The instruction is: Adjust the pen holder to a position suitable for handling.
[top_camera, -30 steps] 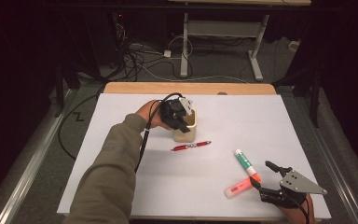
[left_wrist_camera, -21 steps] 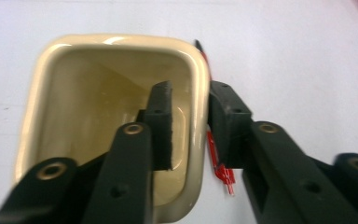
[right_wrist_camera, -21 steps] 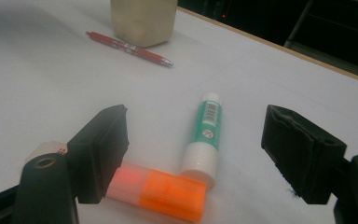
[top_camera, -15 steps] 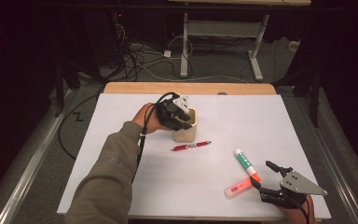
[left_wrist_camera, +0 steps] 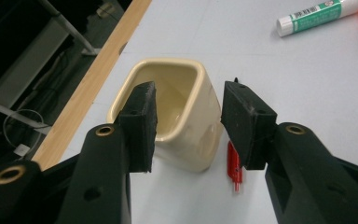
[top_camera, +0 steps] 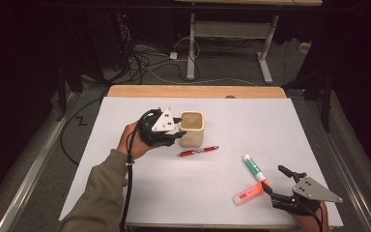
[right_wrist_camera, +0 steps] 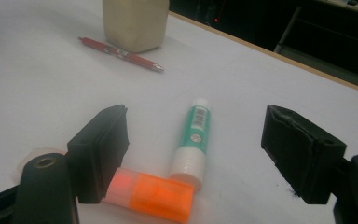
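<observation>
A cream square cup point(top_camera: 192, 128) stands upright on the white table, with a red pen point(top_camera: 198, 151) lying just in front of it. My left gripper point(top_camera: 179, 134) hovers at the cup's left side. Its jaws have just been opening and now stand apart, pressing on nothing. In the left gripper view the cup point(left_wrist_camera: 186, 140) sits just beyond the gripper point(left_wrist_camera: 189, 86), the pen point(left_wrist_camera: 233, 168) beside it. My right gripper point(top_camera: 272, 177) rests open near the front right edge. A green-and-white stick point(right_wrist_camera: 193, 135) and an orange highlighter point(right_wrist_camera: 151, 191) lie ahead of its wide jaws.
The white sheet point(top_camera: 125, 193) covers the table, with a wooden strip point(top_camera: 193, 91) along the far edge. Beyond it the floor is dark, with cables point(top_camera: 140, 63) and desk legs point(top_camera: 191, 48). The left gripper's cable point(top_camera: 128, 183) trails along a sleeve.
My left gripper has pulled back to the left off the top of the cup and its jaws have parted. The cup stays in place. The right gripper has not moved.
</observation>
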A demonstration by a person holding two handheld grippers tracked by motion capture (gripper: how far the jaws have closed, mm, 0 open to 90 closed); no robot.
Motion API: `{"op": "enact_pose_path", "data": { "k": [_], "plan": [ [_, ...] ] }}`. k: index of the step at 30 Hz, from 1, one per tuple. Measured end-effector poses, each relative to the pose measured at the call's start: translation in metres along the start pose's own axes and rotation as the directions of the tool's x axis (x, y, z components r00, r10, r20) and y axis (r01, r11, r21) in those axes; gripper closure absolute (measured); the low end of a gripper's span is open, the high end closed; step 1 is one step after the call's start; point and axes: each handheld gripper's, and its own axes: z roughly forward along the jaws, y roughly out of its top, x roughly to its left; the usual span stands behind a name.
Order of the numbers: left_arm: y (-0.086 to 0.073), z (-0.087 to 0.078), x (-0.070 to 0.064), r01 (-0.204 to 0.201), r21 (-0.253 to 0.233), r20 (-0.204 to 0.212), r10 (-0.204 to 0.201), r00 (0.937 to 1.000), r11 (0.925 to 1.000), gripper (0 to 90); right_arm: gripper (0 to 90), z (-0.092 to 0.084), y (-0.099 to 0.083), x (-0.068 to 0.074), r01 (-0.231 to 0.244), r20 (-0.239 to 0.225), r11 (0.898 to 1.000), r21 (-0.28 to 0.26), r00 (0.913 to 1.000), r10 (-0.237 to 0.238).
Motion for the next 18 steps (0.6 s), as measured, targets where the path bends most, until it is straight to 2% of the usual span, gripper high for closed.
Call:
{"op": "enact_pose_path", "data": {
  "k": [2, 3, 5, 7, 8, 9, 11, 12, 13, 18],
  "plan": [
    [-0.012, -0.009, -0.009, 0.036, -0.014, -0.062, -0.037, 0.9974, 0.9992, 52.2, 23.1, 0.0, 0.001, 0.0, 0.004, 0.004, 1.0, 0.001, 1.0, -0.004],
    [-0.012, -0.009, -0.009, 0.036, -0.014, -0.062, -0.037, 0.9974, 0.9992, 51.4, 23.1, 0.0, 0.001, -0.001, 0.006, 0.006, 1.0, 0.0, 1.0, -0.006],
    [-0.022, -0.015, -0.015, 0.056, -0.031, -0.086, -0.059, 0.9946, 0.9979, 50.0, 23.1, 0.0, 0.002, -0.002, 0.002, 0.006, 1.0, -0.001, 1.0, -0.002],
    [-0.031, -0.02, -0.021, 0.068, -0.027, -0.105, -0.071, 0.9919, 0.9973, 47.0, 23.2, 0.0, 0.002, -0.003, 0.0, 0.009, 1.0, -0.004, 1.0, 0.0],
    [-0.036, -0.022, -0.024, 0.077, -0.033, -0.12, -0.08, 0.9896, 0.9965, 47.0, 23.2, 0.0, 0.002, -0.003, 0.0, 0.009, 1.0, -0.004, 1.0, 0.0],
    [-0.041, -0.024, -0.027, 0.085, -0.037, -0.135, -0.089, 0.9869, 0.9957, 40.9, 23.2, 0.0, 0.002, -0.003, 0.001, 0.009, 1.0, -0.005, 1.0, -0.001],
    [-0.049, -0.028, -0.035, 0.085, -0.037, -0.168, -0.09, 0.9816, 0.9957, 38.5, 23.2, 0.001, 0.002, -0.004, 0.003, 0.011, 1.0, -0.005, 0.9999, -0.003],
    [-0.059, -0.03, -0.043, 0.097, -0.046, -0.181, -0.104, 0.9779, 0.9942, 34.3, 23.2, 0.002, 0.002, -0.004, 0.004, 0.01, 1.0, -0.001, 0.9999, -0.004],
    [-0.059, -0.03, -0.043, 0.097, -0.046, -0.181, -0.104, 0.9779, 0.9942, 32.1, 23.1, 0.002, 0.002, -0.004, 0.006, 0.012, 1.0, 0.0, 0.9999, -0.006],
    [-0.084, -0.031, -0.062, 0.126, -0.065, -0.231, -0.138, 0.9631, 0.9898, 23.2, 23.2, 0.003, 0.002, -0.003, 0.012, 0.015, 1.0, 0.007, 0.9998, -0.013]
  ]
}}
